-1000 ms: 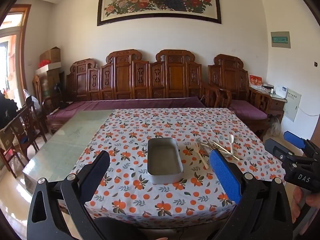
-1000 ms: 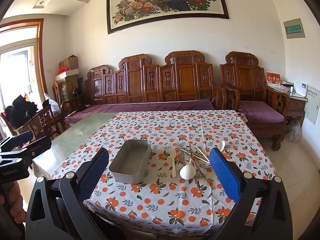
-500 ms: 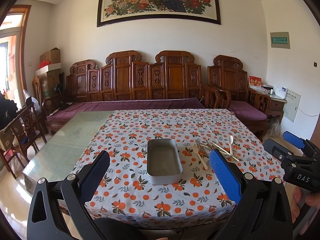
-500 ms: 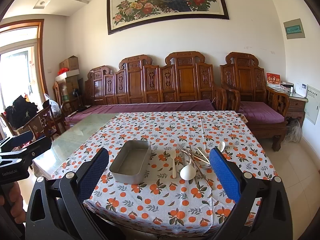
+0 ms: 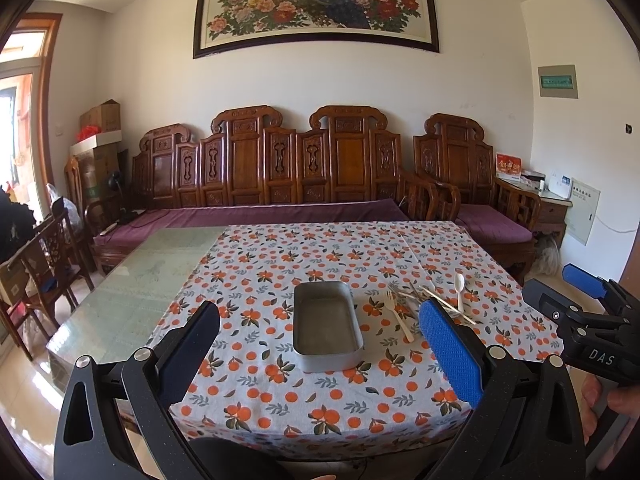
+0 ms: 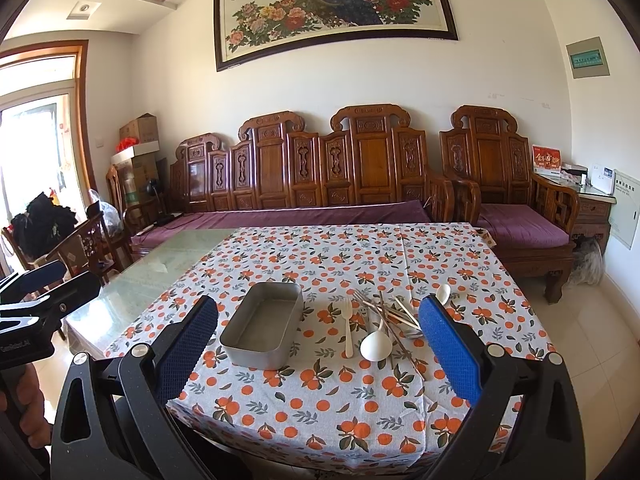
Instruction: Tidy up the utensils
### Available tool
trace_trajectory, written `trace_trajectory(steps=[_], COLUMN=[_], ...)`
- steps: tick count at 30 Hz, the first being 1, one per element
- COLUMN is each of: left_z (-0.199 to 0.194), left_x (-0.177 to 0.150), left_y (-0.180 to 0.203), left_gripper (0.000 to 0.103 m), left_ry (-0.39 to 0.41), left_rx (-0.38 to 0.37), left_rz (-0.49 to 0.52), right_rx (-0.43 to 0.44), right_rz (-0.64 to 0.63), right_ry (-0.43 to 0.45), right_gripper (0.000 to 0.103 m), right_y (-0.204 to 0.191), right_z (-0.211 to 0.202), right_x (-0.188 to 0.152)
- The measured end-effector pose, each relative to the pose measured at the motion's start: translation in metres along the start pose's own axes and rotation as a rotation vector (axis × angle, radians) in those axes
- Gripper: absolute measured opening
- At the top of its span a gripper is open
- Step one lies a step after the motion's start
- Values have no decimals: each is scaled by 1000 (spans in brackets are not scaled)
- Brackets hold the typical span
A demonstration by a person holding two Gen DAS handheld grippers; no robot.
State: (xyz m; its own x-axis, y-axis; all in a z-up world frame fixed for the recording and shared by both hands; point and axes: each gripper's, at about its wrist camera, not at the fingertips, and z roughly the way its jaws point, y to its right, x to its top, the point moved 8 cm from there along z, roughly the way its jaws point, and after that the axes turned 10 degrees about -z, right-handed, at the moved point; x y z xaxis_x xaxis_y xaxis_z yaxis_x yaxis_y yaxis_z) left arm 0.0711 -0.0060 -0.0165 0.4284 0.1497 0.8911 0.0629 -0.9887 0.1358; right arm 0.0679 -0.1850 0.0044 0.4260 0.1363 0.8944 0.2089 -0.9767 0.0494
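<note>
Two grippers, left gripper point(image 5: 320, 354) and right gripper point(image 6: 318, 354), we are holding with fingers spread apart: utensils point(image 6: 380, 320) lying nearer the right, handles toward the table's point(image 6: 280, 412) near edge, beside the tray point(image 6: 264, 330).

The left black two-finger gripper with blue textured pads point(image 5: 320, 344) was held level, its jaws spread wide with nothing between them. The right black two-finger gripper with blue textured pads point(image 6: 318, 342) stood likewise, jaws fully parted and gripping nothing. In the left wrist view, the right gripper appeared at the right edge, the person's bare hand point(image 5: 612, 412) wrapped around its handle.
</note>
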Motion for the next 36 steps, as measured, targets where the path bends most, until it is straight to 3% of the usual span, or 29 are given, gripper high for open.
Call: trace_trajectory(steps=[6,36], left_z=[-9,-12], left_x=[20,14], left_y=[5,6], left_gripper=[97,97], left_ry=[6,14], left_rx=[-5,-6], left_rz=[2,5], right_rx=[0,2], right_rz=[1,2], right_ry=[1,4], right_gripper=[101,101], right_y=[0,2], right_z=[-1,0], right_x=[1,-5])
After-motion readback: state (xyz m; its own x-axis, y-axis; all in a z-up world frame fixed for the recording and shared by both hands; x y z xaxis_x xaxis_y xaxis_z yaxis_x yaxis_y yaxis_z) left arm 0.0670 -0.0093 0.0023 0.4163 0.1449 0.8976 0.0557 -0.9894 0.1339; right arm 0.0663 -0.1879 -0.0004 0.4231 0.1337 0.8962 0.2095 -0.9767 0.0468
